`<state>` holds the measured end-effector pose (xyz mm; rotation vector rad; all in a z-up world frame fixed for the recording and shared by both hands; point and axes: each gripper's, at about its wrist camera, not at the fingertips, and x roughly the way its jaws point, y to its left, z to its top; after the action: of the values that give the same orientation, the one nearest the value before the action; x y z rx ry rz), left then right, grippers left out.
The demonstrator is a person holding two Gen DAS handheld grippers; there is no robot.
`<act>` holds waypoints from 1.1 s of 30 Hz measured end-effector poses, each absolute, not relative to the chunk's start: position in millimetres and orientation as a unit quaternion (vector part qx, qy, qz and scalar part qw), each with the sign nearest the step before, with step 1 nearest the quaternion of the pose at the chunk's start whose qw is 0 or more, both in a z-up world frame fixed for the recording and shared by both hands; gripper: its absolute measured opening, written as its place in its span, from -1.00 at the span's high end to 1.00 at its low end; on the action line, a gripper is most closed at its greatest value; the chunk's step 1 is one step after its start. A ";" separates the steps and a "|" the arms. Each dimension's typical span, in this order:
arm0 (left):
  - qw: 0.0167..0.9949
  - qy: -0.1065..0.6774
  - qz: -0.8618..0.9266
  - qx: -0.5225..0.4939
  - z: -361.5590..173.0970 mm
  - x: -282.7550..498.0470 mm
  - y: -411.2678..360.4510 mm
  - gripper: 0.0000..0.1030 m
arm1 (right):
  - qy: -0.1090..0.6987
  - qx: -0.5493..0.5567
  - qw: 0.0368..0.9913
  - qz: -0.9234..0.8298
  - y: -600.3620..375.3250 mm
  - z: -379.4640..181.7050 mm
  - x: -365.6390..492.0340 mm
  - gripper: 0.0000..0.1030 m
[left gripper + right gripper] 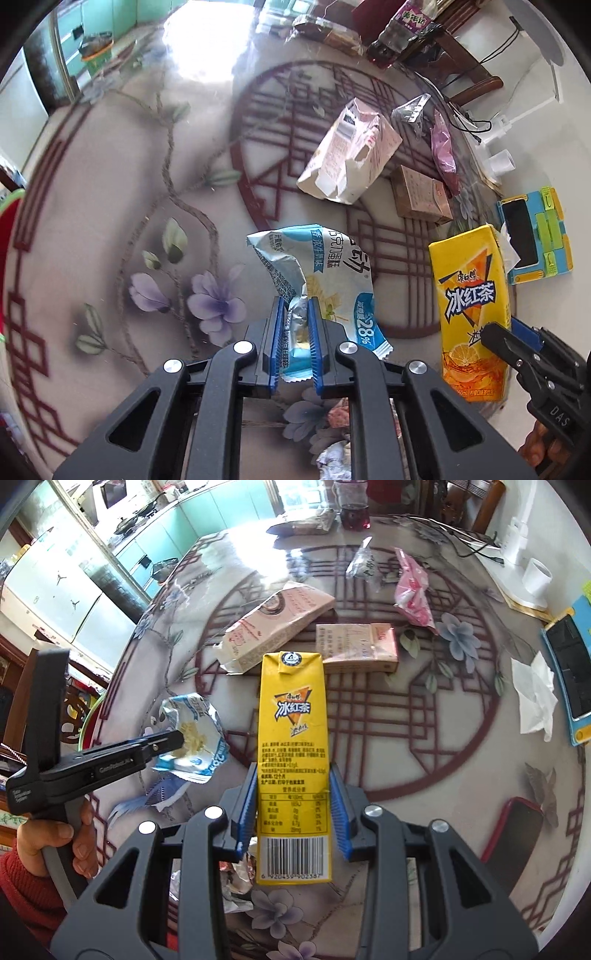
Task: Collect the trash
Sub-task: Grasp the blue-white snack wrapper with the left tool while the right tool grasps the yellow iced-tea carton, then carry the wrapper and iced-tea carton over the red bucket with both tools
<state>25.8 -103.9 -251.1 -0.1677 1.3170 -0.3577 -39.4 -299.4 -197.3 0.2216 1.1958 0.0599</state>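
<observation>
The crumpled blue-and-white foil snack wrapper (325, 280) was pinched flat between the blue-padded fingers (277, 332) of the left gripper (295, 306), and the tall yellow iced-tea carton (293, 746) was clamped at its sides by the right gripper (293, 775), both pieces of trash apparently lifted off the round glass-topped surface (461, 746) with its red lattice and flower pattern. So two items were in hand but, by the look of it, not yet dropped anywhere; no bin could be made out for certain in either view. Beyond the yellow carton, farther across the surface, lay a torn pale pink milk carton (273, 627) on its side and, just right of it, a small flat pink cardboard box (356, 646). Farther still sat a clear crinkled plastic wrapper (364, 565) and a pink sweet packet (412, 590). To the carton's right a crumpled white tissue (535, 694) rested beside a blue phone stand (569, 672). Nearer than the carton, under the grippers, more crumpled foil scraps (236, 878) showed. Judging by this, most of the collecting remained: at least six pieces were left lying out.
</observation>
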 end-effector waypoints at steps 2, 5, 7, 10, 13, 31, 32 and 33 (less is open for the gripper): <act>0.780 0.601 -0.160 -0.067 -247.2 25.7 -100.7 0.79 | 0.565 0.102 0.818 0.031 -296.0 -200.8 -35.8 0.32; 0.788 0.594 -0.153 -0.053 -242.8 25.5 -93.7 0.79 | 0.570 0.101 0.815 0.032 -291.9 -206.6 -31.6 0.32; 0.790 0.593 -0.148 -0.048 -243.6 25.8 -88.9 0.79 | 0.580 0.098 0.808 0.031 -288.6 -214.5 -28.0 0.32; 0.786 0.603 -0.133 -0.039 -254.4 26.9 -80.9 0.79 | 0.596 0.086 0.798 0.031 -282.3 -224.9 -25.8 0.30; 0.777 0.617 -0.114 -0.050 -266.1 26.7 -68.0 0.76 | 0.601 0.086 0.794 0.030 -279.1 -228.2 -27.0 -0.08; 0.781 0.610 -0.123 -0.045 -275.1 31.1 -64.2 0.84 | 0.606 0.092 0.790 0.009 -286.1 -232.4 -32.9 0.34; 0.786 0.605 -0.120 -0.041 -271.1 30.1 -62.7 0.84 | 0.604 0.098 0.791 0.009 -286.5 -231.4 -32.8 0.40; 0.789 0.602 -0.119 -0.039 -267.4 29.4 -60.5 0.84 | 0.599 0.102 0.794 0.009 -286.7 -229.1 -33.2 0.61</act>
<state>29.4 -60.5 -267.4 -0.0845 1.2959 -0.2553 -33.2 -286.7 -229.1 0.2196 1.2868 0.0195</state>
